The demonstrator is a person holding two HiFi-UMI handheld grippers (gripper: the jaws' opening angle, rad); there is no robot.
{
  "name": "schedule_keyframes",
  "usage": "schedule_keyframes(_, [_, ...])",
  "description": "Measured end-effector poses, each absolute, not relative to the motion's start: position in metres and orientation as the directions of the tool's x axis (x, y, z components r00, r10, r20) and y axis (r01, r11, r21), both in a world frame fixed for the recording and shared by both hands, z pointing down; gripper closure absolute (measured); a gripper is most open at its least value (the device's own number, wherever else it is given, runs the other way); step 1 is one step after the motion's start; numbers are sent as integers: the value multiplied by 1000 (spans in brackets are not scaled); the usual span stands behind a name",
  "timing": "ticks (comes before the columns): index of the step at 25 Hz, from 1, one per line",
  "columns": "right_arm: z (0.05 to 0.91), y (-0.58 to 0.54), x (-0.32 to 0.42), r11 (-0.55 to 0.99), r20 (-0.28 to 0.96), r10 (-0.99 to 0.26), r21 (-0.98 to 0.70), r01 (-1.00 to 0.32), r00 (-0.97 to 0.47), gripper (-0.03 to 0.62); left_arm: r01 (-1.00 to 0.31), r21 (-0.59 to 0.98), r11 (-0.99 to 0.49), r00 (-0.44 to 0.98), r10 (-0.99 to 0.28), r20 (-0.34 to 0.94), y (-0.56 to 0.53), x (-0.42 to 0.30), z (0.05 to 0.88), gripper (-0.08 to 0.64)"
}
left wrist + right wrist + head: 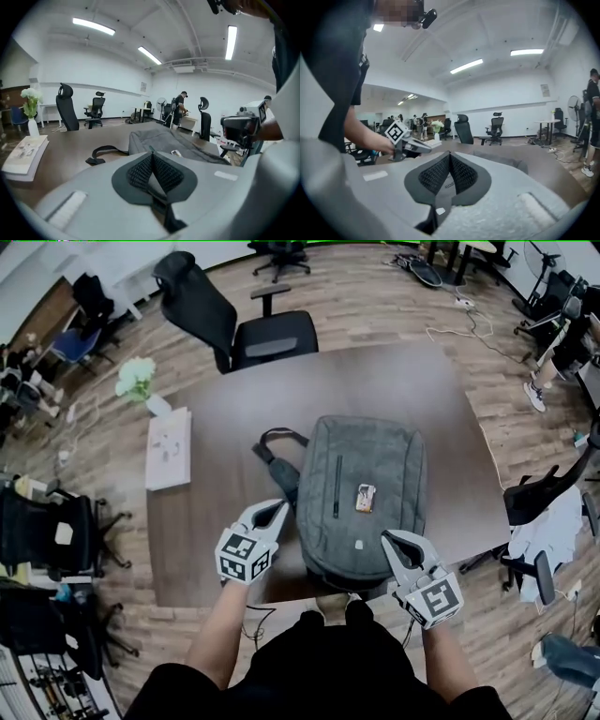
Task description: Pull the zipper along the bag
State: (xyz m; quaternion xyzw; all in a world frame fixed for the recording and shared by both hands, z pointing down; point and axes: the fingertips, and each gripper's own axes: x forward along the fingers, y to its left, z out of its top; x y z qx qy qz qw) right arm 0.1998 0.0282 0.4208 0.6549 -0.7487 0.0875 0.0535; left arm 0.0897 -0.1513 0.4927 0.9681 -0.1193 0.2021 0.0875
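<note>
The left gripper (278, 509) and right gripper (388, 538) are hovering at the near corners of the bag (370, 488). Each is keeping its jaws pressed together and gripping nothing. The bag is lying flat on the table (216, 549). A book (169, 448) is lying farther left, and a chair (239, 329) is standing beyond.

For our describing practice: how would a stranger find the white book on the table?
Start at the brown table with the grey backpack on it. Left of the backpack, by the table's edge, lies the book, beside a vase of flowers. It is the only flat white thing.
</note>
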Motion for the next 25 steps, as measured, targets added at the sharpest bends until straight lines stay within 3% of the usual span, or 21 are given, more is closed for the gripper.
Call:
schedule_keyframes(6, [380, 19, 234, -4, 55, -998, -109, -994, -2, 591, -335, 270, -903, 932, -275, 235, -123, 88, 441, 540])
schedule_keyframes(12, [348, 16, 238, -49, 4, -999, 26, -998, 50, 591, -269, 191, -944, 961, -249, 119, -104, 100, 400, 540])
schedule_keyframes(25, [335, 15, 231, -43, -67, -997, 51, -998, 40, 591, -247, 117, -962, 968, -240, 68, -100, 106, 374, 540])
